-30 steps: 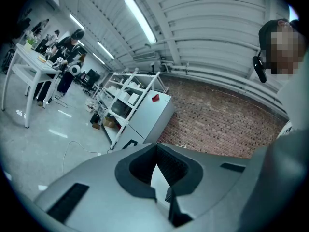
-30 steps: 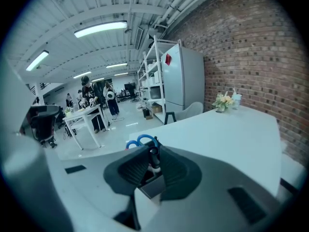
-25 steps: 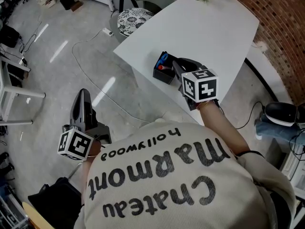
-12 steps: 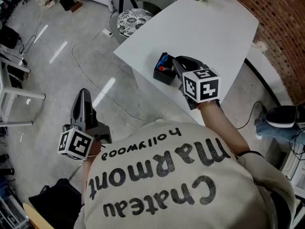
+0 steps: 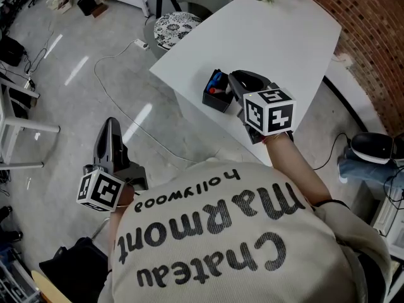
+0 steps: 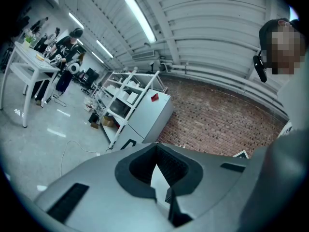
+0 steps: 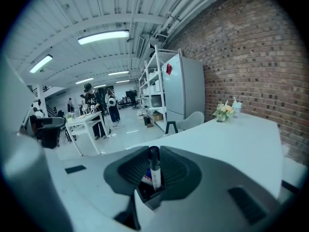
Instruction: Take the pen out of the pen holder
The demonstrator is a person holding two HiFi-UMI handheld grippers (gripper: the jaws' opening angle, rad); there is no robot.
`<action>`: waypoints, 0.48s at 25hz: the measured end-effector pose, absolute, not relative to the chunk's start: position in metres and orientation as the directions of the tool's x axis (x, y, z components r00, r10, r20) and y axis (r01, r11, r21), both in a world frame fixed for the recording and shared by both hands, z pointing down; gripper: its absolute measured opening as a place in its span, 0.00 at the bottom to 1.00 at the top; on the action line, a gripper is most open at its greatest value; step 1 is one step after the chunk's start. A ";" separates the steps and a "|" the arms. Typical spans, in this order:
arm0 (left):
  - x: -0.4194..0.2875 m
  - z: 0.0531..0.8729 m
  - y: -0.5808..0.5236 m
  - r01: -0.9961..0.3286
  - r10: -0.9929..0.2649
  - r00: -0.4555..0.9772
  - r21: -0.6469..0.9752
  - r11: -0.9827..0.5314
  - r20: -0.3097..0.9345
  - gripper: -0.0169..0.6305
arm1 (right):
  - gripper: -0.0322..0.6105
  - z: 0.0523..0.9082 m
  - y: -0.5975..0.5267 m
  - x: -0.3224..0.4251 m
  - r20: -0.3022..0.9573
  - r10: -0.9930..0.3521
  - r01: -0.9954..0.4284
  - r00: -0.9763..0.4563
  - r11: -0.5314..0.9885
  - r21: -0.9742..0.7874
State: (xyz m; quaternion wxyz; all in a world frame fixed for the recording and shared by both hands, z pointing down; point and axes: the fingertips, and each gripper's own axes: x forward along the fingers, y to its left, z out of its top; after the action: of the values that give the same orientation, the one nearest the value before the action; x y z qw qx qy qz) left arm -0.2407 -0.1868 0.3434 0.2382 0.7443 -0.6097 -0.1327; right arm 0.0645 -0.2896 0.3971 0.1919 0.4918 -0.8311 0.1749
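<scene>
Two ribbed jaws of the right gripper (image 7: 153, 159) pinch a white marker pen (image 7: 155, 175) below its black cap. It stands upright, lower end at the black pen holder (image 7: 148, 198) on the white table (image 5: 278, 36). Likely light, stiff, slick-barrelled; high grip suits. Left gripper (image 6: 155, 149) pressed together, empty.

Smooth matt table (image 5: 284, 36), rough brick wall (image 5: 372, 17), glossy floor (image 5: 69, 112) — pen holder (image 5: 218, 95) matt black plastic.

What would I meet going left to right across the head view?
left hand-held gripper → patterned stool → pen holder → right hand-held gripper, gripping the pen → brick wall
</scene>
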 end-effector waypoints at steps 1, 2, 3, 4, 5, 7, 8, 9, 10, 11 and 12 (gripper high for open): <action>-0.241 0.344 -0.187 -0.844 -0.971 0.222 0.517 -0.143 0.093 0.03 | 0.16 0.395 -0.290 0.064 0.488 -0.751 -0.883 -0.445 0.458 -0.101; -0.240 0.344 -0.186 -0.844 -0.971 0.222 0.517 -0.143 0.094 0.03 | 0.16 0.394 -0.289 0.063 0.485 -0.752 -0.882 -0.447 0.462 -0.098; -0.240 0.345 -0.186 -0.844 -0.970 0.222 0.518 -0.143 0.094 0.03 | 0.16 0.392 -0.289 0.063 0.481 -0.753 -0.881 -0.448 0.464 -0.094; -0.240 0.345 -0.186 -0.843 -0.970 0.223 0.518 -0.145 0.092 0.03 | 0.16 0.391 -0.289 0.062 0.478 -0.755 -0.880 -0.449 0.467 -0.090; -0.240 0.345 -0.186 -0.843 -0.970 0.224 0.518 -0.147 0.090 0.03 | 0.16 0.389 -0.289 0.062 0.474 -0.757 -0.879 -0.450 0.468 -0.087; -0.240 0.345 -0.186 -0.843 -0.970 0.225 0.517 -0.148 0.089 0.03 | 0.16 0.385 -0.290 0.063 0.464 -0.762 -0.880 -0.450 0.468 -0.086; -0.240 0.345 -0.186 -0.844 -0.970 0.223 0.517 -0.146 0.091 0.03 | 0.16 0.383 -0.290 0.064 0.459 -0.766 -0.880 -0.451 0.467 -0.086; -0.240 0.346 -0.186 -0.844 -0.970 0.223 0.517 -0.144 0.093 0.03 | 0.16 0.381 -0.291 0.064 0.454 -0.768 -0.881 -0.451 0.466 -0.087; -0.240 0.346 -0.185 -0.844 -0.970 0.223 0.517 -0.144 0.094 0.03 | 0.16 0.379 -0.291 0.065 0.449 -0.771 -0.881 -0.452 0.465 -0.088; -0.240 0.346 -0.185 -0.844 -0.970 0.224 0.517 -0.144 0.094 0.03 | 0.16 0.377 -0.291 0.065 0.444 -0.773 -0.881 -0.453 0.465 -0.090; -0.240 0.346 -0.185 -0.844 -0.970 0.224 0.517 -0.144 0.095 0.03 | 0.16 0.375 -0.292 0.064 0.440 -0.774 -0.880 -0.456 0.466 -0.092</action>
State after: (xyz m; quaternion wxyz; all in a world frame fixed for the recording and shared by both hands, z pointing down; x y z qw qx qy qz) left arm -0.2396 -0.1849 0.3462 0.2394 0.7449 -0.6086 -0.1319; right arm 0.0643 -0.2916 0.3750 0.1708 0.4930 -0.8388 0.1552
